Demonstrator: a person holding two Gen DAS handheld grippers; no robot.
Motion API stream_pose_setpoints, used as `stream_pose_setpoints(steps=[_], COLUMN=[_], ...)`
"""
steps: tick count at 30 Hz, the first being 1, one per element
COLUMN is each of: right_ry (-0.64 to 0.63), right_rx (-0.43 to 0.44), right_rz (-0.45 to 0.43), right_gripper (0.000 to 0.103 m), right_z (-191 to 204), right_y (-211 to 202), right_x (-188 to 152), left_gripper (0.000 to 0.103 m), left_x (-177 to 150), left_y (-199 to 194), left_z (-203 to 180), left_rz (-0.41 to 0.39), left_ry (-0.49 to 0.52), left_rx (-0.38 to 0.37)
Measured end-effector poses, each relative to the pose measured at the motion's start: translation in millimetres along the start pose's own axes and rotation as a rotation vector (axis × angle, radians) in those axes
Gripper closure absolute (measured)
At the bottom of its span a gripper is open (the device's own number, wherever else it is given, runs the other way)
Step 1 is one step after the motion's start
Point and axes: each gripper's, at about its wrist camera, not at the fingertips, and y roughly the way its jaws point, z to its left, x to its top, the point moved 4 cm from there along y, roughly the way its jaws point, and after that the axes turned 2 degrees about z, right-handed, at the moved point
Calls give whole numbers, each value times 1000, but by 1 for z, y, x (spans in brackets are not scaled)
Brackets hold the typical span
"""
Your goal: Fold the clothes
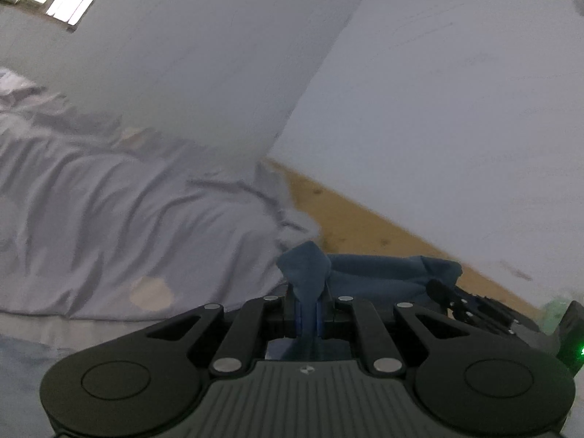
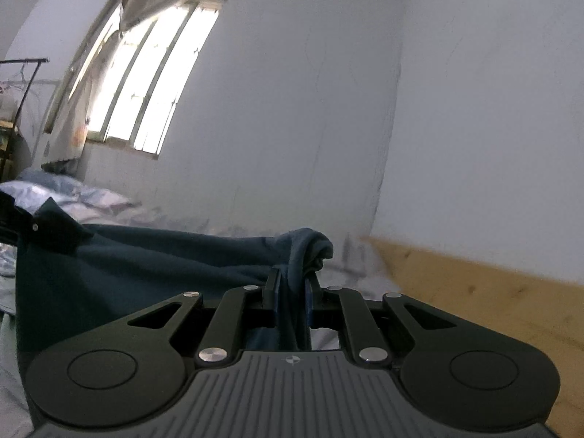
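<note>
Left tongs were clamped on a bunched edge of the blue garment; right tongs pinched another edge. Garment hung stretched between them above the bed, near the wall.

Premises: a bedroom in a private home. A bed carries a rumpled pale sheet, with crumpled bedding heaped at its far end. A bare wooden bed frame runs along plain white walls. A barred window has a curtain (bunched on its rod). A clothes rack stands beside it.
</note>
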Motion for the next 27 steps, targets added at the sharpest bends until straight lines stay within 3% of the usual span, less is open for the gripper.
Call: stream_pose_setpoints(steps=[11, 14, 19, 21, 22, 23, 25, 27], right_ry=[-26, -42, 3, 10, -1, -5, 10, 25], right_rx=[96, 90, 6, -1, -8, -13, -28, -28], right_rz=[269, 330, 406, 435, 434, 428, 397, 369], right_gripper=[93, 93, 93, 93, 93, 93, 92, 92], right_z=[27, 41, 37, 40, 43, 45, 47, 49], right_y=[192, 230, 268, 276, 276, 274, 264, 249], right_x=[-80, -106, -148, -161, -165, -167, -167, -159], left_gripper=[97, 97, 96, 88, 76, 57, 41, 39], left_x=[-35, -49, -75, -81, -82, -82, -78, -70], left_y=[122, 135, 156, 158, 156, 153, 145, 130], left_z=[140, 166, 198, 201, 201, 201, 205, 209], left_rz=[162, 198, 249, 246, 240, 230, 197, 170], left_ry=[-114, -134, -122, -98, -87, -82, -85, -100], left_rx=[182, 237, 306, 309, 316, 328, 354, 373])
